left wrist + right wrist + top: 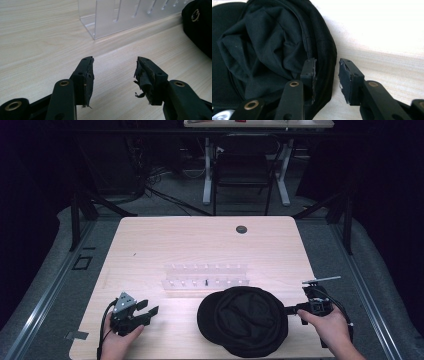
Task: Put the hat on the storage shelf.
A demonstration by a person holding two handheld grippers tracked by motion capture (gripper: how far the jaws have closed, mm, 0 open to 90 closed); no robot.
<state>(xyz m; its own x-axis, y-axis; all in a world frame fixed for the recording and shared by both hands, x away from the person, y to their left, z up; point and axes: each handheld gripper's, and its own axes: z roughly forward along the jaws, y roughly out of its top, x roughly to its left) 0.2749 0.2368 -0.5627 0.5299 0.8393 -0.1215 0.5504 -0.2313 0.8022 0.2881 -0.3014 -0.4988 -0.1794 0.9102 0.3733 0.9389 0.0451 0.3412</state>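
Observation:
A black cap (245,320) lies upside down on the wooden table (200,240), near the front edge. My right gripper (289,310) is at the cap's right side. In the right gripper view the gripper (327,62) is open and straddles the cap's rim (324,50), one jaw inside against the lining and the other outside over bare wood. My left gripper (148,307) rests at the front left, open and holding nothing. In the left gripper view this gripper (115,62) points toward the cap's edge (200,22) at far right.
A clear acrylic rack (206,276) with slots lies behind the cap at mid-table, and its corner (120,17) is ahead of my left gripper. A dark grommet (241,229) sits near the table's far edge. A chair (244,170) stands beyond the table.

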